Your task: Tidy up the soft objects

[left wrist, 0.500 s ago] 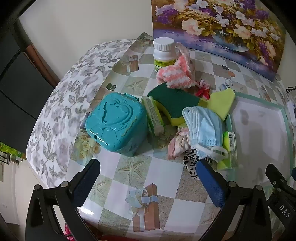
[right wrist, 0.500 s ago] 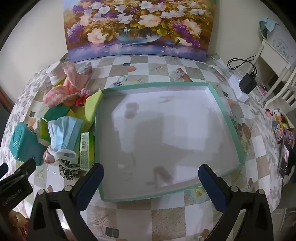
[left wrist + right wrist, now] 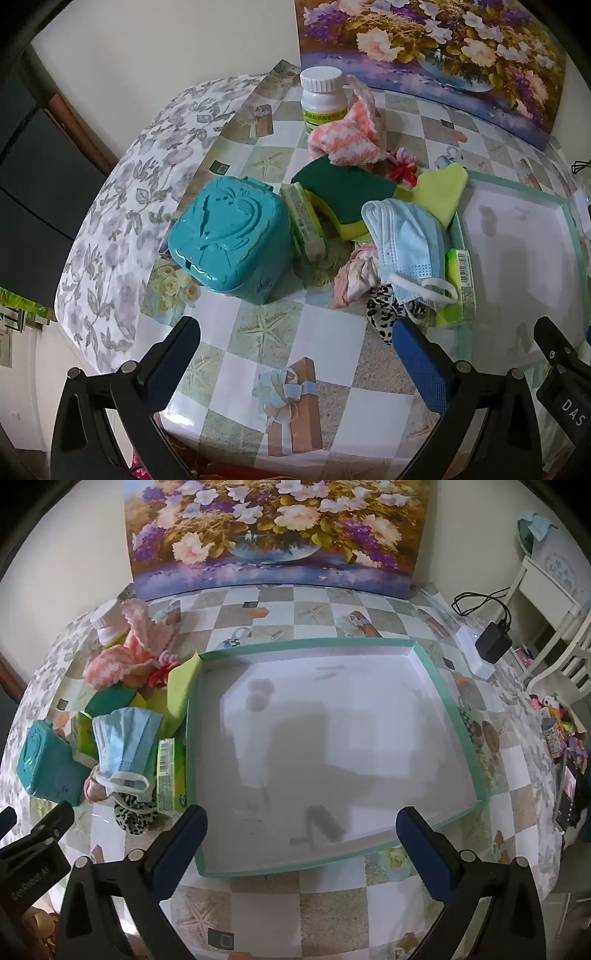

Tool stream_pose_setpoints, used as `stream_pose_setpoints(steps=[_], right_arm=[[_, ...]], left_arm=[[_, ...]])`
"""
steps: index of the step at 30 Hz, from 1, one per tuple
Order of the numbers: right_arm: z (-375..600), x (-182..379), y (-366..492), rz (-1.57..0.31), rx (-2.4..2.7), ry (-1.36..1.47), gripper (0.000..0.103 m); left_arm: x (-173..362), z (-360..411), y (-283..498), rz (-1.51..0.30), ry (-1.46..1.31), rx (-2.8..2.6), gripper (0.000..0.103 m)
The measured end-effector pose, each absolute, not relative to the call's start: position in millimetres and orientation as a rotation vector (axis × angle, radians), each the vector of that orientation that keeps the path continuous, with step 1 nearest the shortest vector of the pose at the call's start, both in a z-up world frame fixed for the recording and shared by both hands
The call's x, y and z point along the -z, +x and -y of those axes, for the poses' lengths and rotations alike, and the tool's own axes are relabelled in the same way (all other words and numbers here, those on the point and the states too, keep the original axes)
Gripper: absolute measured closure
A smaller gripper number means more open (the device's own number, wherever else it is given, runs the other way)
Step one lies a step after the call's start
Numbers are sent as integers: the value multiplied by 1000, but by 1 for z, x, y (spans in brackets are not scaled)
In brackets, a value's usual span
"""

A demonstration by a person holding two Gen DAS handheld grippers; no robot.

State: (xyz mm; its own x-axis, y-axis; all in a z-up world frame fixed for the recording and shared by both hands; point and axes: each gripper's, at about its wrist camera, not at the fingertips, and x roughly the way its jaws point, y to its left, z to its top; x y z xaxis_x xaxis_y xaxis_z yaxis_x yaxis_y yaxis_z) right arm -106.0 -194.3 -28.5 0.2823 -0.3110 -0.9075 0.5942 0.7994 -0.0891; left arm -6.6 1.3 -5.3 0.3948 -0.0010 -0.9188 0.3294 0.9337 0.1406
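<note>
My left hand-held gripper (image 3: 295,339) hangs with its jaws spread wide, holding nothing, above the checkered counter (image 3: 325,332). My right hand-held gripper (image 3: 301,825) is equally wide and empty over the near rim of the white tray (image 3: 461,716). Just left of the tray lies the soft pile: leopard scrunchie (image 3: 384,314), blue face mask (image 3: 410,240), green sponge (image 3: 347,184), pink knitted cloth (image 3: 347,142), beside a teal box (image 3: 229,236). A flower painting (image 3: 277,531) leans against the wall.
</note>
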Motion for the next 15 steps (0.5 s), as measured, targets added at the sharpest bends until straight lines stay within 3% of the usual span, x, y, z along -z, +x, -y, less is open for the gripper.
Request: stream_pose_setpoints(steps=[15], right_arm=[[193, 32, -105, -1159, 618, 272, 0]], left_arm=[[8, -1, -4, -1187, 318, 210, 0]])
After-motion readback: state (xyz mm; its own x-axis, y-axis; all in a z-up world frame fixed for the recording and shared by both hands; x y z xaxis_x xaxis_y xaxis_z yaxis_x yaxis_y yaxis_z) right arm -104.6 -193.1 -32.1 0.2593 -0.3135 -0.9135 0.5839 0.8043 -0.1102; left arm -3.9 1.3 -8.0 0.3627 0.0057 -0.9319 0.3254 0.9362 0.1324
